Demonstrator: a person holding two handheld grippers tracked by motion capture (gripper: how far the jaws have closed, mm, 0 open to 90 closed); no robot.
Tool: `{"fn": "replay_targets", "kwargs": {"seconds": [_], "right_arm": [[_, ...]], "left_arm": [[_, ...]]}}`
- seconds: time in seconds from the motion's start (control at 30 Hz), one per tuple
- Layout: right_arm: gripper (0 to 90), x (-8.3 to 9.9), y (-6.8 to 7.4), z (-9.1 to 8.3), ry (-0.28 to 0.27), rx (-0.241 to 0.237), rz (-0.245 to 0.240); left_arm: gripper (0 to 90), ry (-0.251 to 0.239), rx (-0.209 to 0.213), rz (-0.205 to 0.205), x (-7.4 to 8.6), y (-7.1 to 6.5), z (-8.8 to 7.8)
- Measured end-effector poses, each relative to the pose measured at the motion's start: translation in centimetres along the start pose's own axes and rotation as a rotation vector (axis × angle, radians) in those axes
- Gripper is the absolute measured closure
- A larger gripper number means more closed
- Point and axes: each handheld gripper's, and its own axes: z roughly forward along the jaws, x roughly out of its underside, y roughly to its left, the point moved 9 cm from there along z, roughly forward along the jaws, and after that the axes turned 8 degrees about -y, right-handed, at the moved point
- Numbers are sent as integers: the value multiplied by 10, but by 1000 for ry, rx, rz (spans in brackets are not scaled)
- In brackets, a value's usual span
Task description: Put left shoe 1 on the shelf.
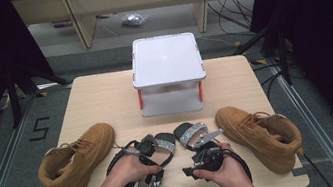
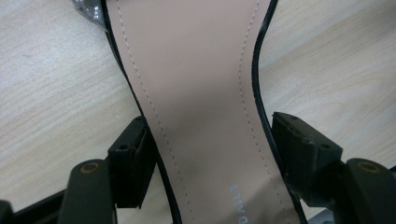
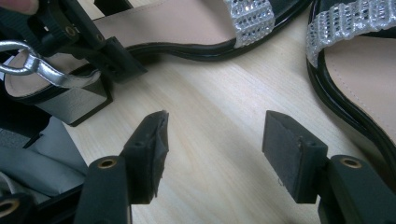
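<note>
L gripper [image 2: 208,154]: jaws wide, straddling waist of L sandal [image 2: 196,93]; L pad at sole edge, R pad just off it, grip not firm. Sandal: pink insole, black rim, glitter strap at 11 o'clock; lies at table [image 1: 104,98] front centre. R gripper [image 3: 215,154]: jaws about half open, nothing between, bare wood under; R sandal [image 3: 359,70] at 2 o'clock, same look.

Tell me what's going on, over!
Left gripper straddles left sandal, grip unclear. Right gripper open, empty, beside right sandal. Nothing blocking.
</note>
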Motion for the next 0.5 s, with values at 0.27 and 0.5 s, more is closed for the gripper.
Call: {"fn": "replay_targets", "kwargs": {"seconds": [0.27,0.5], "right_arm": [[415,-3,-2,0,-32,-16,-30],[415,0,-2,-1,-11,7,5]], "left_arm": [[363,-2,-50,16,-3,9,-1],[329,-5,-54,35,-2,9,2]]}}
